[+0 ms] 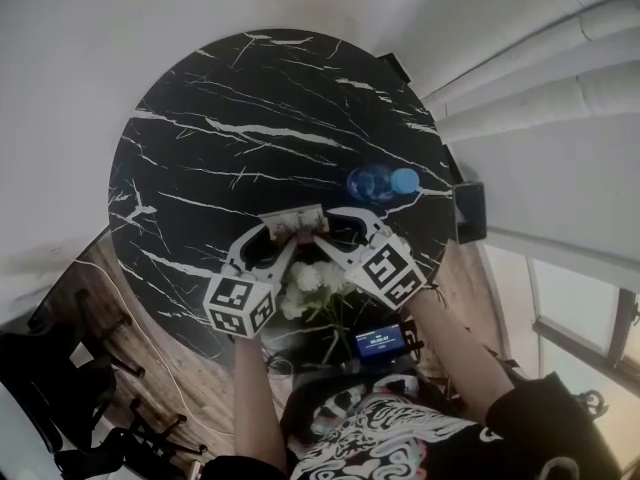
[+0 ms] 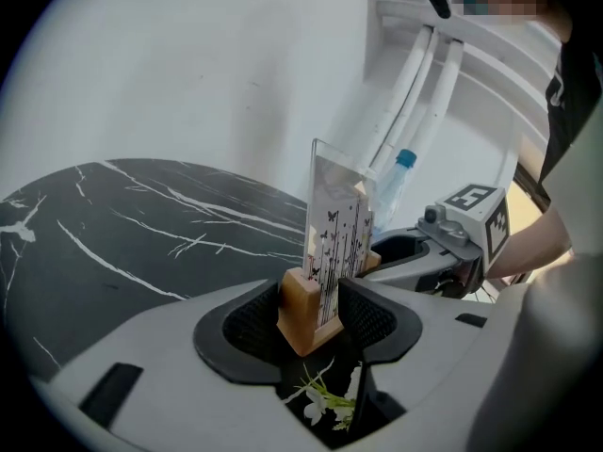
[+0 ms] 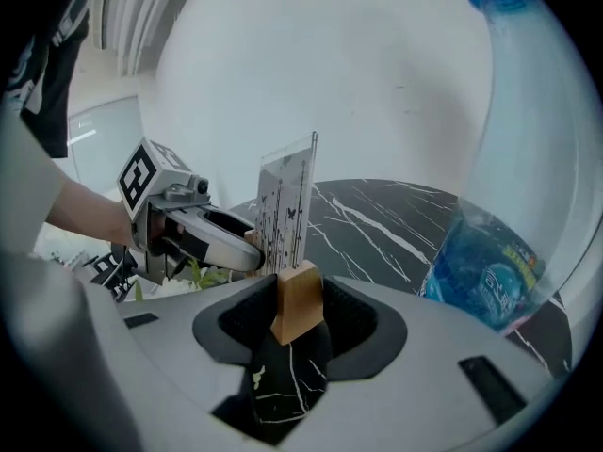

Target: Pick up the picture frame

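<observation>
The picture frame [image 1: 295,224] is a clear panel printed with butterflies [image 2: 336,222], standing upright in a wooden base [image 2: 303,307]. It is over the near part of the round black marble table [image 1: 230,118]. My left gripper [image 2: 311,314] is shut on one end of the wooden base. My right gripper [image 3: 298,314] is shut on the other end [image 3: 298,299]. In the head view the left gripper [image 1: 274,232] and the right gripper [image 1: 323,229] face each other across the frame. Whether the base touches the table I cannot tell.
A blue water bottle [image 1: 384,181] stands on the table just right of the frame, close to my right gripper [image 3: 490,252]. White flowers [image 1: 310,281] lie near the table's front edge under my hands. A small device with a lit screen [image 1: 378,341] is near my body.
</observation>
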Demonstrator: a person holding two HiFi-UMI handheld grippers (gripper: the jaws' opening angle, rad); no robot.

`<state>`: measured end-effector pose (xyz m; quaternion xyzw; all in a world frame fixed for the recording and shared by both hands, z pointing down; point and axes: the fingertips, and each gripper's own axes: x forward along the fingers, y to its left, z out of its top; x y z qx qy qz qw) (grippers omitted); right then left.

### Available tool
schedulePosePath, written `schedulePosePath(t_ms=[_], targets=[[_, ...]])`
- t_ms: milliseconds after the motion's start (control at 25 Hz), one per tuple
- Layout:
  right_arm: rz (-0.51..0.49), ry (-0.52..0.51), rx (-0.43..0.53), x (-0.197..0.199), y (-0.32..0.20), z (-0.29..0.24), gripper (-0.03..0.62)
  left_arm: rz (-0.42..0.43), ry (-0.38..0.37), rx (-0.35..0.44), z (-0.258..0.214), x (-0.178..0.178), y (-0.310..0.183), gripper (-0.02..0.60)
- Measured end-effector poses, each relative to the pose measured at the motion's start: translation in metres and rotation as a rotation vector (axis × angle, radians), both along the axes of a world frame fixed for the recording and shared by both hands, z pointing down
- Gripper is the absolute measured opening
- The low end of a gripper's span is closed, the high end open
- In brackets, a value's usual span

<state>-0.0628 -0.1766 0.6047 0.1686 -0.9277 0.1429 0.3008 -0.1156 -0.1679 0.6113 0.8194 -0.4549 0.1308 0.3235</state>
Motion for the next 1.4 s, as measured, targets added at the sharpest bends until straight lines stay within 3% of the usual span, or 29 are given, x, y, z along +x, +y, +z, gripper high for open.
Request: schedulePosePath(t_ms=[280,480,640,1120,1400], targets=[[0.033,-0.058,-0.021,-0.006,-0.001,-0.014,0.140,-0.021,0.041,-0.010,-0.014,-0.009,0.000,0.207],[0.073,-0.135,-0.058,-0.004,-0.001,-0.027,0.140,-0.035,0.128,-0.057,-0.021,-0.011,0.005,0.198],[0.078,-0.133,-0.049,-0.002,0.001,-0.031,0.140,-0.035,0.138,-0.067,-0.025,-0.009,0.007,0.198],[0.116,-0.145,0.000,0.004,0.010,-0.058,0.140,-0.107,0.256,-0.092,-0.050,-0.006,0.015,0.192],[0.153,-0.160,-0.046,0.010,0.028,-0.068,0.140,-0.094,0.242,-0.117,-0.063,-0.002,0.031,0.190]])
